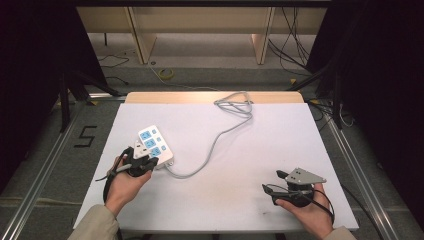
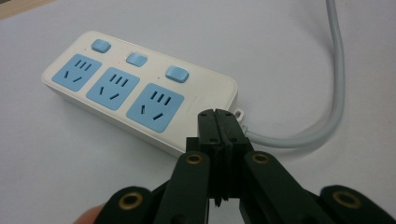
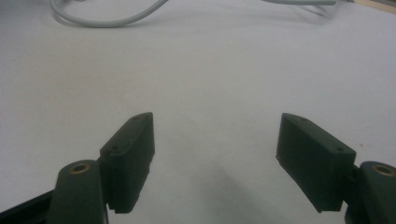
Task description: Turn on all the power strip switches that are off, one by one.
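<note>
Resting low on the white table [image 1: 240,200] at the near right: right gripper [image 1: 272,192], jaws spread wide with nothing between them, bare tabletop under the gap in the right gripper view [image 3: 215,154]

Sitting at the near left, well apart from it: left gripper [image 1: 150,161], held in the person's left hand [image 1: 125,182], jaws pressed fully together and gripping nothing, pads meeting face to face in the left gripper view [image 2: 219,128]

Lying directly past those closed tips: white power strip [image 2: 140,93], flat on the table, three blue sockets facing up and three blue switches [image 2: 137,59] along its far edge; tips poised at the strip's cable end, just beside its near corner and the nearest socket [image 2: 155,106], contact with the casing not clear from either view

Leaving that same end: grey cable [image 2: 336,93], curving past the tips on the right side of the left gripper view, then running across the middle of the table in the high view [image 1: 220,135] up to a loose coil [image 1: 235,102] at the far edge
</note>
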{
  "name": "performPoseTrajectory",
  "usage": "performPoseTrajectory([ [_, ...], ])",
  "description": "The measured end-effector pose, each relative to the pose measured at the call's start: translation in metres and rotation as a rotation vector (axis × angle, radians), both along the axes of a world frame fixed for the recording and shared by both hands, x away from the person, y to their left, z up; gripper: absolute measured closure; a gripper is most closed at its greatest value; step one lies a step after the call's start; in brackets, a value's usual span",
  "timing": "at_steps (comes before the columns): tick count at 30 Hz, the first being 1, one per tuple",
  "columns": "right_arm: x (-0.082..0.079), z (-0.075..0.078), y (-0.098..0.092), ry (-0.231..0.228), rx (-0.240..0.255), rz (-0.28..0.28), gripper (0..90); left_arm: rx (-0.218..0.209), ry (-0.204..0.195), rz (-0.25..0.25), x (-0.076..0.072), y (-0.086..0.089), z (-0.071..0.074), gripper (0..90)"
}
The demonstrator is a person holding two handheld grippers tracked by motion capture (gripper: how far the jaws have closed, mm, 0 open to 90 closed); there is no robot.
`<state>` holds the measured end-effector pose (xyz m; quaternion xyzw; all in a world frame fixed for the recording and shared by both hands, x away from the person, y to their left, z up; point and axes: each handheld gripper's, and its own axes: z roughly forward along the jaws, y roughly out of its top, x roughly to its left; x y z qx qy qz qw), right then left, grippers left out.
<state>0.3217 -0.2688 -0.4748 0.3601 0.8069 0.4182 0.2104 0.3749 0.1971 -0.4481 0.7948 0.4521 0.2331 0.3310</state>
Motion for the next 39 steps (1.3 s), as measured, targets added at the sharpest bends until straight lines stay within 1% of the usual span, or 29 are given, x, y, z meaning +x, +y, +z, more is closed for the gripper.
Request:
performPoseTrajectory([
  [9,0.000,-0.001,0.001,0.005,0.003,0.007,28.6,0.012,0.009,0.005,0.010,0.001,0.003,89.9],
  [14,0.001,-0.001,0.000,0.006,0.001,0.006,28.6,0.026,0.018,-0.005,0.017,-0.001,0.003,89.9],
  [25,0.001,-0.001,0.001,0.009,0.002,0.007,28.6,0.033,0.028,-0.001,0.027,-0.001,0.004,89.9],
  [39,0.001,-0.002,0.001,0.010,0.002,0.008,28.5,0.046,0.038,-0.004,0.043,-0.001,0.013,89.9],
])
